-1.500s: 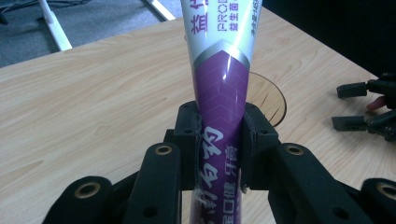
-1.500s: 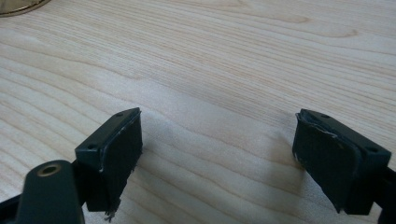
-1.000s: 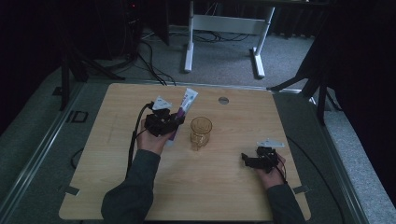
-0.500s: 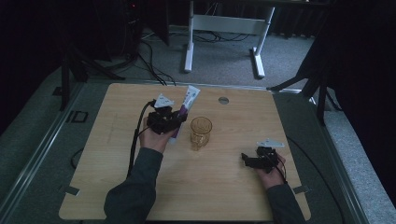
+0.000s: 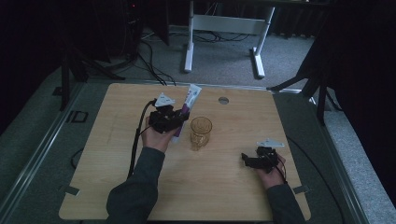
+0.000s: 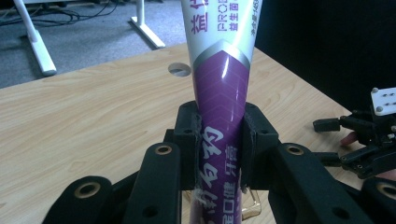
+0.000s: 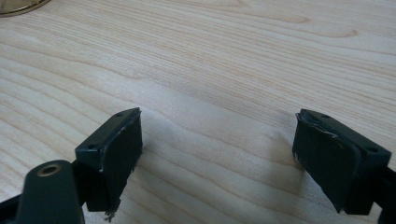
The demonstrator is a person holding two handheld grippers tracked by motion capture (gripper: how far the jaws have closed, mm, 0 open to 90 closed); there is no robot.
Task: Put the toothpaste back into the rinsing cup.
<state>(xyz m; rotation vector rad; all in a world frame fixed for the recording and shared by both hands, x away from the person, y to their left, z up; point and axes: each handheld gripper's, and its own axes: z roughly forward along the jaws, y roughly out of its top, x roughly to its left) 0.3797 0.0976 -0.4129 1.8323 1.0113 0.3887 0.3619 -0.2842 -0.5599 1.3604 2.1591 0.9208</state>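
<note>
High view: wooden table (image 5: 116, 186) w/ an amber glass (image 5: 201, 132) near its middle, my landmark. Left gripper (image 5: 173, 122) sits just left of the glass, clamped on a purple-and-white tube (image 5: 190, 99) that slants up and away, past the glass's far-left side. Right gripper (image 5: 250, 159) is well off to the glass's right and nearer the person, low over bare wood.

Left gripper view: jaws pinch the tube (image 6: 222, 107) at its purple section, white printed end beyond; a bit of the glass (image 6: 252, 207) peeks out below the jaws. Grip looks narrow vs. tube length.

Right gripper view: jaws stand wide apart w/ nothing between, just wood; glass rim (image 7: 18, 7) at top-left corner.

Risk, imo: tube is soft, so a hard squeeze could deform it or let it pivot in the pads. It's also close to the glass – a careless swing could tip it, since nothing steadies it.
</note>
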